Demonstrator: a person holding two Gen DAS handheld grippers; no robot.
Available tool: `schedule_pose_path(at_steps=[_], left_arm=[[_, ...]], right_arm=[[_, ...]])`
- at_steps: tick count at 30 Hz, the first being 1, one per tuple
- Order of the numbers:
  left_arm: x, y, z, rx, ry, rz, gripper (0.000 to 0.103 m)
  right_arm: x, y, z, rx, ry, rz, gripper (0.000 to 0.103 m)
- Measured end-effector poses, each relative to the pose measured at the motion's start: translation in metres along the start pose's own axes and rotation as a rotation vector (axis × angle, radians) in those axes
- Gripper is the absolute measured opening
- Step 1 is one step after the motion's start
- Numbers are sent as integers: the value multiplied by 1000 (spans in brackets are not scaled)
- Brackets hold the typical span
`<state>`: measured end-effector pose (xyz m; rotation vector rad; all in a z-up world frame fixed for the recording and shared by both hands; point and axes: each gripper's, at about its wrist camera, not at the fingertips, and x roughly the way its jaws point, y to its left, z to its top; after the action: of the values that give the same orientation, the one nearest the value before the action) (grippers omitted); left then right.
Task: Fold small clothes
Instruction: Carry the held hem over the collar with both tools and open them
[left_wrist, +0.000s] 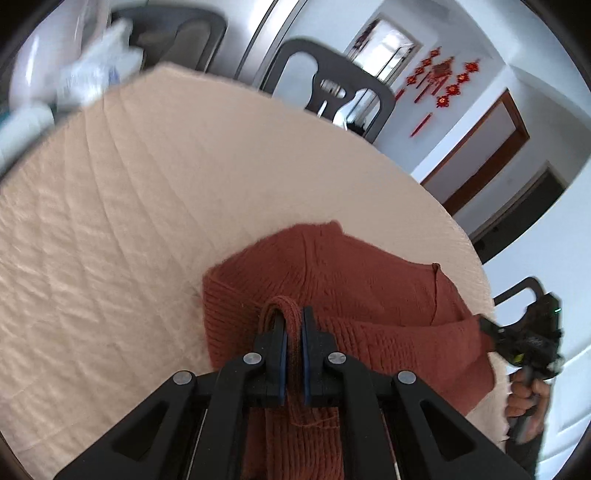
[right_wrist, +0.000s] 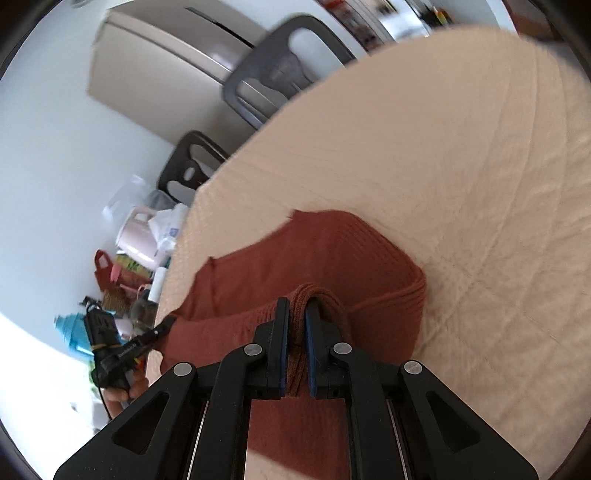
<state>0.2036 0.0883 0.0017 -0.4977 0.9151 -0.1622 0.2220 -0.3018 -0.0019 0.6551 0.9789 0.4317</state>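
Right up close, the left gripper has its black jaws pinched on a doubled-over ribbed hem of the rust-red knitted sweater. Across the garment, the right gripper bites a matching fold of hem, jaws pressed tight on the knit. Between them the sweater drapes, its far part lying on the peach quilted tablecloth, near the rounded table edge on the person's side. Beyond the knit, wide bare cloth stretches to the far rim. Past that rim stands a dark grey plastic chair; red knot decorations hang on the white wall. Bags and a pink jug crowd one side.
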Motion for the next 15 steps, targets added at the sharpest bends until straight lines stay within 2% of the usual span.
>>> schedule_pose_path(at_steps=[3, 4, 7, 10, 13, 15], left_arm=[[-9, -4, -3, -9, 8, -69, 10], [-11, -8, -5, 8, 20, -93, 15], [-15, -18, -10, 48, 50, -136, 29], [-11, -25, -7, 65, 49, -163, 29], [-5, -21, 12, -5, -6, -169, 29], [-3, -16, 27, -43, -43, -131, 29]], right_arm=[[0, 0, 0, 26, 37, 34, 12], [-2, 4, -1, 4, 49, 45, 19], [-9, 12, -7, -49, 93, 67, 21], [-3, 14, -4, -76, 135, 120, 21], [3, 15, 7, -73, 97, 138, 21], [4, 12, 20, -26, 50, 153, 21]])
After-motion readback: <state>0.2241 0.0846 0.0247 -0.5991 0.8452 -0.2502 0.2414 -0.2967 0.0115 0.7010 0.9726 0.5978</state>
